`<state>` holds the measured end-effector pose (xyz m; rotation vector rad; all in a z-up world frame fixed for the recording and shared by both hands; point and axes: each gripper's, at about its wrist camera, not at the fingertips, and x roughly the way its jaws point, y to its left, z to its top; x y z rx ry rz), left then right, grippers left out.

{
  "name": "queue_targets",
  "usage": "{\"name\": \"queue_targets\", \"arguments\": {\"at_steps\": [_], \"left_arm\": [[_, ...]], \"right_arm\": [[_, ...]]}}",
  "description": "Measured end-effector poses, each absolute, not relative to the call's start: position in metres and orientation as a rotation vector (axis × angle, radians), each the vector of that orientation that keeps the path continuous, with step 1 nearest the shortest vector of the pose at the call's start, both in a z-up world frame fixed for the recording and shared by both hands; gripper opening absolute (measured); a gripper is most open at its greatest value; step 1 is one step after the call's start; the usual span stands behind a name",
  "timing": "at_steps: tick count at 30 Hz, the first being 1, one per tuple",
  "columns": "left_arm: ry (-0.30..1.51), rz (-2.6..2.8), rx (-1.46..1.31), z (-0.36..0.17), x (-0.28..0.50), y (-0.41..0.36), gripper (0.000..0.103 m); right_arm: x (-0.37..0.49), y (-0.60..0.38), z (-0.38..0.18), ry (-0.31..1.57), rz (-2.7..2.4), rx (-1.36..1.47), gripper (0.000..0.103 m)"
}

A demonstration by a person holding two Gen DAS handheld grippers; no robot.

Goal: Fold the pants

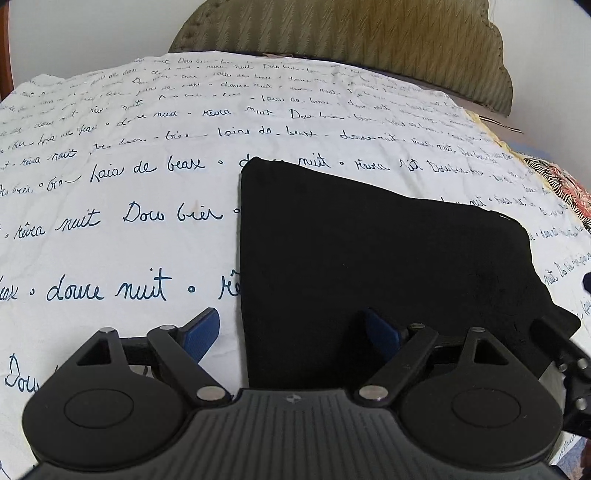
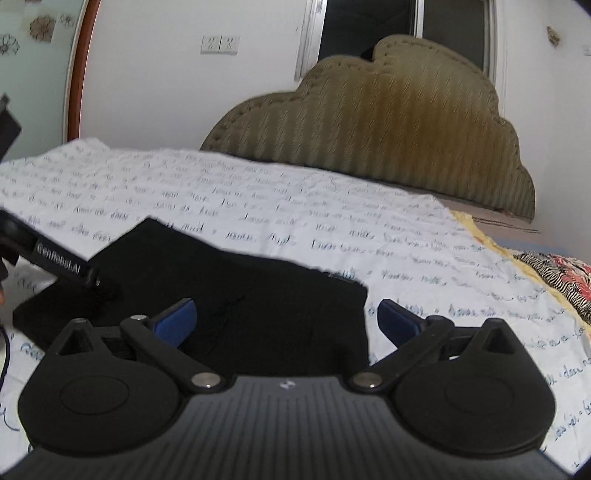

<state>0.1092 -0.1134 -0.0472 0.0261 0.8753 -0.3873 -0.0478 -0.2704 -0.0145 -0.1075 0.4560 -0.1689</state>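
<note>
Where the script-printed sheet covers the bed, lie folded into a flat black slab: the pants, resting ahead of an olive headboard. Left gripper spread wide, straddling the slab's left edge, one blue pad over bare sheet, the other over black cloth, pinching nothing. Right gripper likewise agape, straddling the pants' right edge, left pad above cloth, right pad above sheet. Whether touching or hovering, cannot tell. Patterned fabric at far right.
</note>
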Motion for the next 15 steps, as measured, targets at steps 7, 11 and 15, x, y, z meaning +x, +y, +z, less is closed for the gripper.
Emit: {"name": "queue_targets", "arguments": {"at_steps": [7,11,15], "left_arm": [[0.87,-0.375,0.03,-0.05,0.11,-0.113,0.094],[0.864,-0.367,0.039,-0.051,0.109,-0.116,0.096],[0.861,-0.359,0.047,-0.052,0.109,-0.117,0.098]], "right_arm": [[-0.048,-0.285,-0.028,0.507,-0.198,-0.036,0.103],[-0.05,-0.289,-0.031,0.515,-0.205,-0.032,0.103],[-0.049,-0.289,-0.035,0.523,-0.201,-0.033,0.103]]}}
